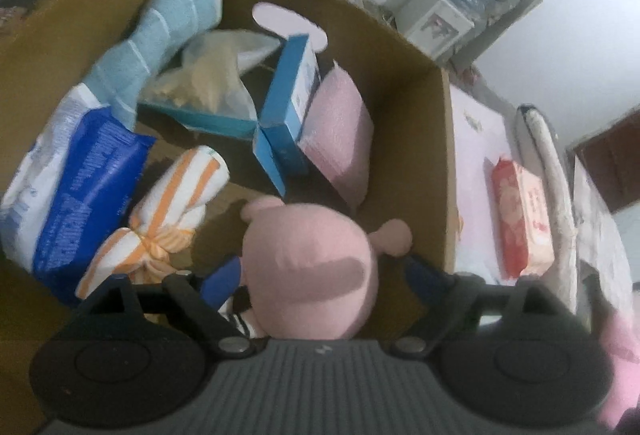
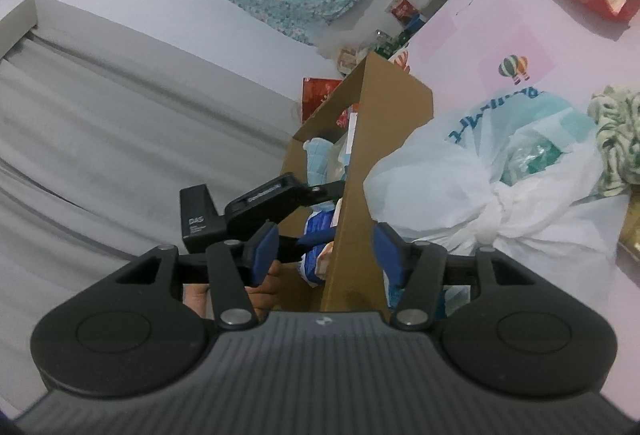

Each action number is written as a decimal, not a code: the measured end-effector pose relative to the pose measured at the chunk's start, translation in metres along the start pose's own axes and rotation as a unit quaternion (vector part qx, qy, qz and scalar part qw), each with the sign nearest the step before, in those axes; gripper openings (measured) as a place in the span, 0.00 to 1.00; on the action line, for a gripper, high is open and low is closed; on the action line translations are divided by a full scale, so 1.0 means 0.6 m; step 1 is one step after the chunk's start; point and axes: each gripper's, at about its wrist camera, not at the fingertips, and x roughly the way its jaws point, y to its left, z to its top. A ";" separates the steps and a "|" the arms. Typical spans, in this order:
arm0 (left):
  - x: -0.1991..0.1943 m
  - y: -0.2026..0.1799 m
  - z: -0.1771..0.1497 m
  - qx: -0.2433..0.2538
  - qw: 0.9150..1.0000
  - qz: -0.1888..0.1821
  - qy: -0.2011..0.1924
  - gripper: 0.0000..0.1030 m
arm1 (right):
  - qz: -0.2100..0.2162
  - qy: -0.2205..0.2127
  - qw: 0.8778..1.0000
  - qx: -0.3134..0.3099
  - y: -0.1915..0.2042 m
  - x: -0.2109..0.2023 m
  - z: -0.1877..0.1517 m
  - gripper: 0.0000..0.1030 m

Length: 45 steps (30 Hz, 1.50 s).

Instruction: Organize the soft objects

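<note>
Box (image 1: 404, 123) stands open-topped on the pink surface (image 2: 460, 47), taking the soft goods: blue towel (image 1: 160, 35), striped towel (image 1: 176, 203), pink pillow (image 1: 340, 135). Pink plush (image 1: 312, 267) sits low inside, at the near wall, between the left gripper (image 1: 320, 275) jaws, which stand wide and look clear of it: judged a release. Right gripper (image 2: 324, 247) jaws straddle the wall edge, part open, pads apparently clear, likely to steady it.

Box (image 1: 404, 107) crowded: towels (image 1: 160, 31), blue pack (image 1: 80, 179), cartons (image 1: 288, 103), pink pad (image 1: 340, 139) fill far side; bare floor only nr plush (image 1: 312, 267). Box corner (image 2: 352, 203) sits betw right fingers (image 2: 388, 255), bag (image 2: 480, 187) beside
</note>
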 end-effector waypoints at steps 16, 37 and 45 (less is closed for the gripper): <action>-0.242 -0.106 -0.176 0.149 0.972 -0.038 -0.178 0.94 | -0.075 -0.131 0.989 -0.007 -0.054 -0.209 -0.017 0.58; -0.042 -0.281 -0.427 0.332 0.936 -0.089 -0.082 0.78 | -0.283 -0.020 0.932 -0.226 -0.128 -0.127 0.025 0.68; 0.013 -0.259 -0.453 0.314 0.946 -0.060 -0.052 0.60 | -0.310 -0.007 0.910 -0.276 -0.160 -0.069 0.043 0.47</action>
